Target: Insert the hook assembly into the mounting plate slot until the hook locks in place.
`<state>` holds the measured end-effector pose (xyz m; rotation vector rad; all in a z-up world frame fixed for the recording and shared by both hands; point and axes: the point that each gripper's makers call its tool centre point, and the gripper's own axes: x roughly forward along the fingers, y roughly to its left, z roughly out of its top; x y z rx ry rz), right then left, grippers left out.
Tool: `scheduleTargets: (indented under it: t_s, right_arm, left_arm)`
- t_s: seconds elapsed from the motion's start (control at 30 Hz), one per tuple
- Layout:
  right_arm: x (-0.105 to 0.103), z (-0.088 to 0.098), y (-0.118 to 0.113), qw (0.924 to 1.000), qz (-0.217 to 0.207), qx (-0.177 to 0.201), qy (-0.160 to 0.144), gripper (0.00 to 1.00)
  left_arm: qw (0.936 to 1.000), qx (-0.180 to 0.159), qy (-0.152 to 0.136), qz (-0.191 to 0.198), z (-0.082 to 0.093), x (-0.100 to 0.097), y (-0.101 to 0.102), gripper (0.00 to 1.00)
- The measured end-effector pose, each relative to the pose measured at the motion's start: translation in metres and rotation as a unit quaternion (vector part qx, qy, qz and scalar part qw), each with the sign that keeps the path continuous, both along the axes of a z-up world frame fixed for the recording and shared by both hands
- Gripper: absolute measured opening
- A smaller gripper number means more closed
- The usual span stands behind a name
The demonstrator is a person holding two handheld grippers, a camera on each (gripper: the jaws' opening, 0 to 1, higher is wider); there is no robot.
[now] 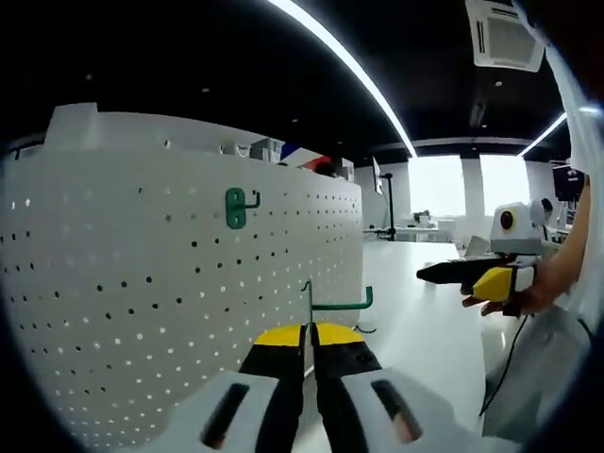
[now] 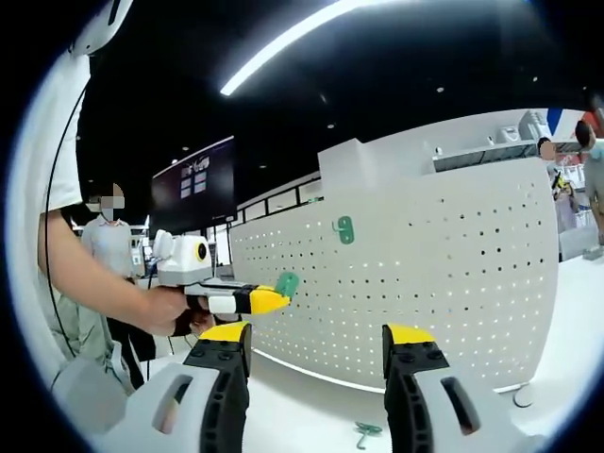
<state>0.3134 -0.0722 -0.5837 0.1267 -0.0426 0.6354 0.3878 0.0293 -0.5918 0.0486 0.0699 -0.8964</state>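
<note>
The white pegboard mounting plate (image 1: 170, 283) stands upright to my left, with one green hook (image 1: 236, 208) fixed in its upper rows. My left gripper (image 1: 309, 332) is shut on a second green hook assembly (image 1: 342, 304), whose wire arm sticks out to the right, a short way off the board. In the right gripper view the left gripper (image 2: 241, 300) holds that green hook (image 2: 286, 283) just in front of the pegboard (image 2: 425, 274), below and left of the fixed hook (image 2: 344, 229). My right gripper (image 2: 317, 335) stands open and holds nothing, back from the board.
A loose green hook (image 2: 366, 434) lies on the white table (image 2: 302, 415) in front of the board. The right gripper (image 1: 477, 278) hovers at the right, held by a hand. A person (image 2: 106, 241) stands behind at the left.
</note>
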Motion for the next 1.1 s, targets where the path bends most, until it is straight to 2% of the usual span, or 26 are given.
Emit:
scheduleTargets:
  t_s: [0.1, 0.17, 0.23, 0.57, 1.1]
  right_arm:
    - [-0.001, 0.002, 0.001, 1.0000, 0.006, 0.007, -0.001, 0.49]
    - [-0.002, 0.004, 0.002, 0.9976, 0.018, 0.062, 0.026, 0.46]
    - [-0.003, 0.003, 0.004, 0.9948, 0.033, 0.086, 0.045, 0.47]
    - [0.001, 0.002, 0.014, 0.9944, 0.037, 0.087, 0.046, 0.42]
    - [0.031, 0.012, 0.055, 0.9930, 0.056, 0.096, 0.039, 0.28]
  left_arm:
    - [1.0000, 0.000, 0.001, 0.003, -0.001, 0.001, 0.002, 0.02]
    - [1.0000, 0.001, 0.000, 0.003, -0.001, 0.001, 0.002, 0.02]
    - [1.0000, 0.002, -0.001, 0.003, -0.001, 0.000, 0.003, 0.02]
    - [1.0000, 0.003, -0.002, 0.005, -0.002, -0.001, 0.002, 0.02]
    - [1.0000, -0.004, -0.002, 0.005, 0.001, -0.004, -0.003, 0.02]
